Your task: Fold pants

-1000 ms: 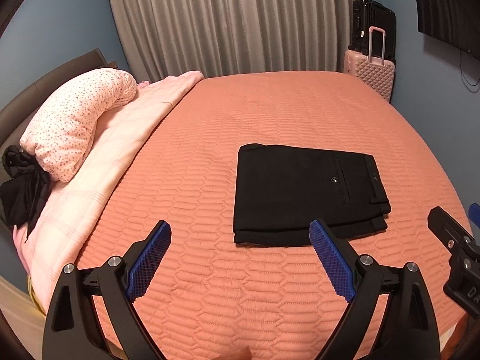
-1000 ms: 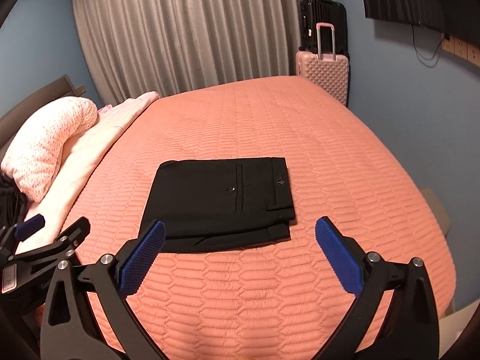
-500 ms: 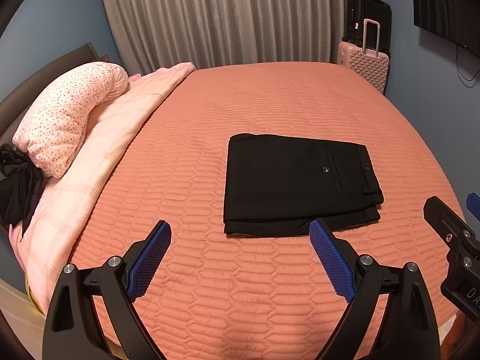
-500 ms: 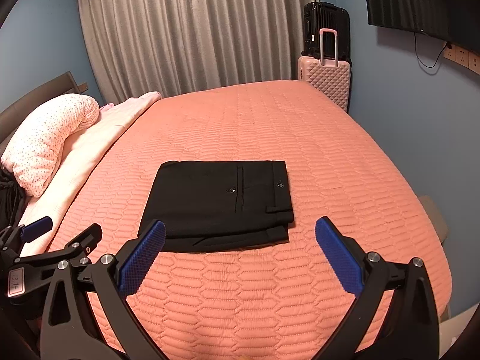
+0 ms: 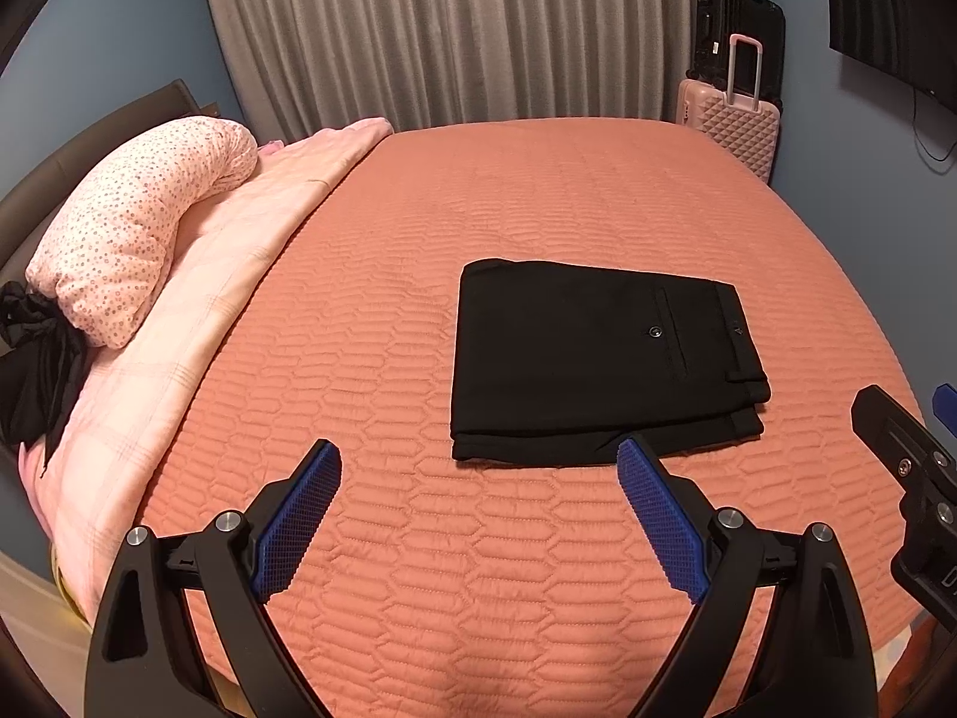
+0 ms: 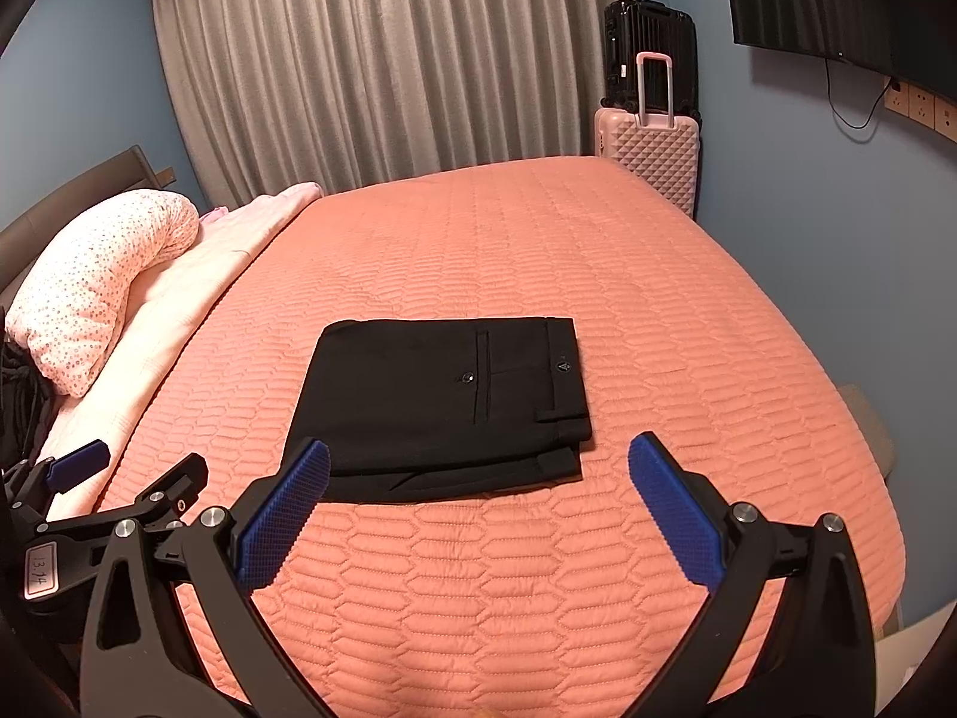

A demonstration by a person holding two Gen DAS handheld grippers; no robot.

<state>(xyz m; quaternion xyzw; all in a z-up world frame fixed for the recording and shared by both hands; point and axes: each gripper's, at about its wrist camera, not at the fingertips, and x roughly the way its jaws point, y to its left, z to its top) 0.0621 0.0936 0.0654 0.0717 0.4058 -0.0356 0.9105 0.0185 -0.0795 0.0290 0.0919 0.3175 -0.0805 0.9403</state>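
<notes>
Blue-padded fingers point(image 5: 299, 523) of the left gripper point(image 5: 478, 466) stood spread wide, nothing between them, held above the near edge of the bed point(image 5: 538, 191). Those of the right gripper point(image 6: 478, 466) were just as far apart and just as empty, hanging over that same near edge. Neither tool touched the cloth.

Black pants point(image 5: 604, 359) lay folded into a flat, squarish stack on the salmon quilted bedspread, a little toward the near edge and roughly midway between the bed's two sides. The waistband end faced the right side of the bed, with a buttoned back pocket on top; the layers below stuck out slightly along the near edge of the stack.

Along the head end, on the left, a pale pink blanket point(image 5: 197, 323) was laid out with a spotted pink pillow point(image 5: 131, 239) resting on it, and a dark bundle of cloth point(image 5: 36, 371) sat beside the pillow. Past the far right corner of the bed a pink suitcase point(image 6: 649, 149) stood against the wall, a black suitcase point(image 6: 652, 54) behind it. Grey curtains point(image 6: 389, 72) hung behind the far edge.
</notes>
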